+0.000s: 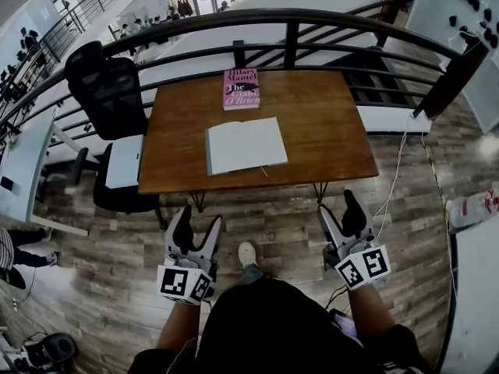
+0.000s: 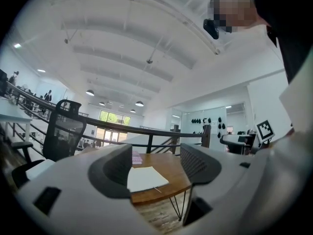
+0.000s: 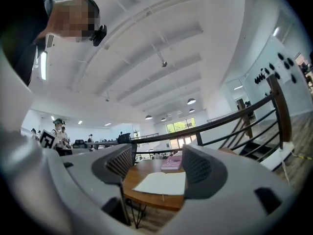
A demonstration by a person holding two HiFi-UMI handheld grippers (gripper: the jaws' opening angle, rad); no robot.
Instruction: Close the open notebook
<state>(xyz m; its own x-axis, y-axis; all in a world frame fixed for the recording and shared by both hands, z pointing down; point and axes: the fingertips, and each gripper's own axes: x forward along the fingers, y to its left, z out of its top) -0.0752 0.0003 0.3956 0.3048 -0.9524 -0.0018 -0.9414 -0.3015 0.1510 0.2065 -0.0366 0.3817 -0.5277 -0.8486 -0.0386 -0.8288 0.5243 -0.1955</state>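
The open notebook (image 1: pixel 245 145) lies flat with blank white pages up, near the front edge of the brown wooden table (image 1: pixel 327 131). It shows far off between the jaws in the left gripper view (image 2: pixel 146 178) and the right gripper view (image 3: pixel 162 183). My left gripper (image 1: pixel 196 226) is held over the floor short of the table, open and empty. My right gripper (image 1: pixel 337 210) is level with it on the other side, also open and empty. Neither touches the notebook or the table.
A pink book (image 1: pixel 241 89) lies at the table's far edge. A black office chair (image 1: pixel 109 100) stands left of the table, with a dark metal railing (image 1: pixel 288 22) behind. A white desk (image 1: pixel 23 170) stands far left. Cables (image 1: pixel 394 178) trail on the floor at right.
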